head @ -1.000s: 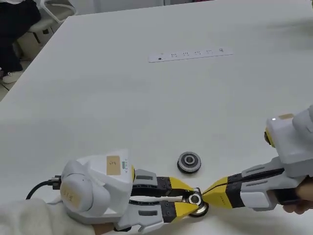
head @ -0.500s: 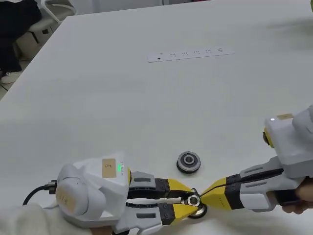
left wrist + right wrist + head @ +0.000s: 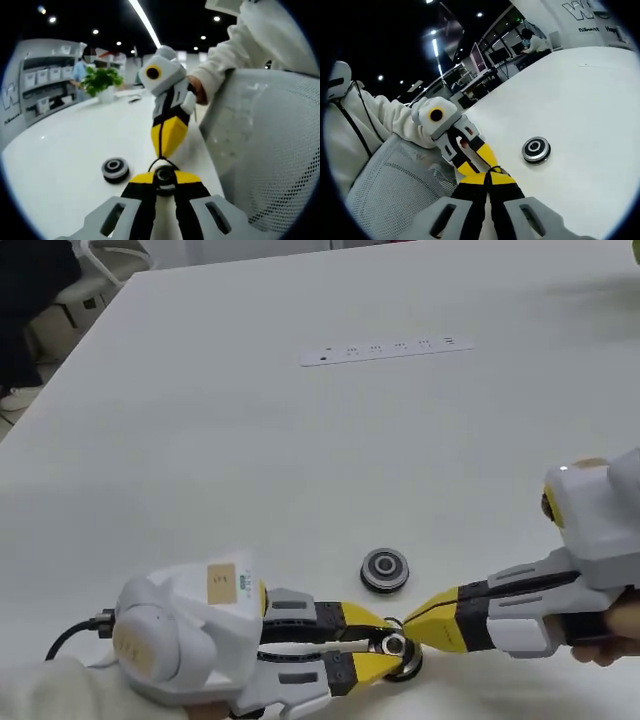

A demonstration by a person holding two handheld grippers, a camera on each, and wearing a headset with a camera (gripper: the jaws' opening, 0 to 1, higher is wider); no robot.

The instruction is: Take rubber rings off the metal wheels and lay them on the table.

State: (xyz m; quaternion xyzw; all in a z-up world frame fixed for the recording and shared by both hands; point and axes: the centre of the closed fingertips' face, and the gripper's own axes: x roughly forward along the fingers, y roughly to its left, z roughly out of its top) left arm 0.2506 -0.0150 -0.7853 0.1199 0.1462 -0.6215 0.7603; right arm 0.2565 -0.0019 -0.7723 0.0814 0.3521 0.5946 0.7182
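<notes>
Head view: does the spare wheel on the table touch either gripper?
No, the spare wheel lies on the table apart from left gripper and right gripper.

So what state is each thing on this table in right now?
Left tongs: shut on a small silver metal wheel.
Right tongs: shut, apparently pinching that wheel's thin black rubber ring.
Second silver metal wheel: flat on the white table, outer black ring on.

The right gripper (image 3: 412, 621), pinching a thin black rubber ring (image 3: 161, 160), has tilted slightly upward. The left gripper (image 3: 386, 645), clamping the small metal wheel (image 3: 394, 645), has drawn back a little.
</notes>
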